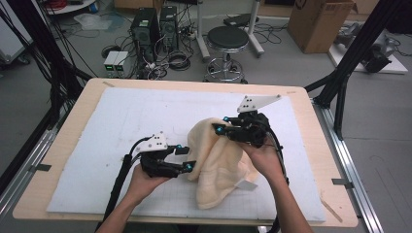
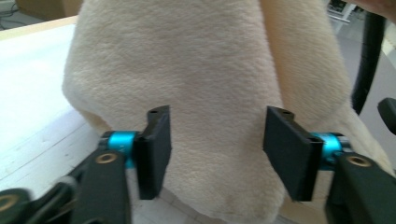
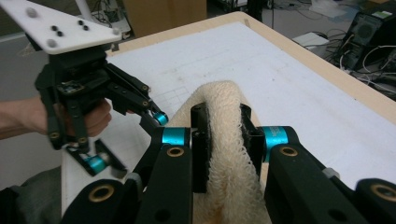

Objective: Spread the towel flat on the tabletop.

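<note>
Right gripper view: towel (image 3: 229,140) pinched btwn jaws (left's open).

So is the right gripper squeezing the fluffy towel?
Touching. In the right gripper view, the right gripper has both black jaws pressed against a fold of the cream towel.

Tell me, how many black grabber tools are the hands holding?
2. The left gripper sits open beside the fluffy cream cloth; the right gripper pinches the cloth's top edge, lifting it off the white mat.

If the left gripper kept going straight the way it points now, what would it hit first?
Most likely the cream fleecy cloth hanging right ahead of the open left gripper; the gap between them is hard to judge.
</note>
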The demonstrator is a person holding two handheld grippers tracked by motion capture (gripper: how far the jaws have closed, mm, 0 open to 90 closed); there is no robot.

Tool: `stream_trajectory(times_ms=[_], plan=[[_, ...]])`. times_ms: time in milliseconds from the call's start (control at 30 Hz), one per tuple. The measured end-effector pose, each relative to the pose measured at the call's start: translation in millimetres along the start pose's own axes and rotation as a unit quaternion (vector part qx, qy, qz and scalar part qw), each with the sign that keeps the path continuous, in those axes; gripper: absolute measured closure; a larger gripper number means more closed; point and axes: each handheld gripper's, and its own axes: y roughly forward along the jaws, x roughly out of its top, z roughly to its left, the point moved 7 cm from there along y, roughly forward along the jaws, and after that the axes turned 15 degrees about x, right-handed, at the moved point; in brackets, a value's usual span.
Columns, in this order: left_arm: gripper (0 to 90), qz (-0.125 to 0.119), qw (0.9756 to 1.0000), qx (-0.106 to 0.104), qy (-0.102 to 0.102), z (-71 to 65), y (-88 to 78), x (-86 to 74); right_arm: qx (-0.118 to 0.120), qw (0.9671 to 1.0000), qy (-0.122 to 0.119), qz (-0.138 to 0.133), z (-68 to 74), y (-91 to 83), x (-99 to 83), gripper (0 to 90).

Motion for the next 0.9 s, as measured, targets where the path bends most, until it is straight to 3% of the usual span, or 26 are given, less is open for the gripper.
stream_trajectory(times_ms=[67,100,233,267,333,367,433,467,533,567,633,800,900], plan=[[36.5,-0.002,1.0000,-0.006,0.000,-2.1,-0.7,0.5,-0.002,1.0000,0.002,0.000,-0.7,-0.6,-0.9,79.3],[35.3,-0.010,0.9999,-0.003,0.005,-6.0,-1.1,2.0,-0.005,1.0000,0.005,-0.002,-3.8,-1.3,-4.0,79.2],[37.2,-0.004,0.9999,0.007,0.013,-7.7,4.6,0.6,-0.006,0.9999,0.012,-0.004,-7.2,0.3,-9.5,79.2],[37.3,0.015,0.9994,0.021,0.024,-6.6,13.4,-5.2,-0.003,0.9999,0.012,-0.004,-7.5,2.7,-12.4,79.2],[37.6,0.021,0.9991,0.025,0.027,-7.1,17.3,-7.6,-0.003,0.9999,0.010,-0.004,-7.5,3.6,-13.1,79.1],[48.8,0.027,0.9983,0.037,0.037,-6.3,20.7,-10.0,-0.002,0.9999,0.010,-0.002,-7.2,4.7,-14.7,79.1],[56.1,0.036,0.9968,0.053,0.048,-3.7,25.3,-13.1,-0.001,0.9999,0.012,0.000,-7.1,4.7,-16.2,79.0],[64.0,0.041,0.9958,0.059,0.058,0.9,27.4,-15.1,-0.002,1.0000,0.009,0.001,-8.0,4.7,-17.2,78.8],[72.7,0.043,0.9951,0.065,0.061,3.3,27.2,-15.4,0.000,1.0000,0.007,0.004,-7.8,4.2,-19.2,78.7],[78.4,0.043,0.9950,0.065,0.062,6.0,25.4,-15.1,-0.001,1.0000,0.006,0.006,-7.9,3.9,-20.8,78.7],[81.3,0.038,0.9943,0.074,0.067,13.6,17.7,-11.1,0.001,1.0000,0.007,0.007,-8.0,4.0,-23.4,78.7],[82.4,0.024,0.9944,0.085,0.058,27.8,0.8,-1.4,0.006,0.9999,0.005,0.010,-7.2,9.3,-23.9,78.7],[82.7,0.015,0.9932,0.101,0.056,45.9,-22.3,14.3,0.016,0.9998,-0.002,0.013,-4.4,20.2,-18.9,78.7]])
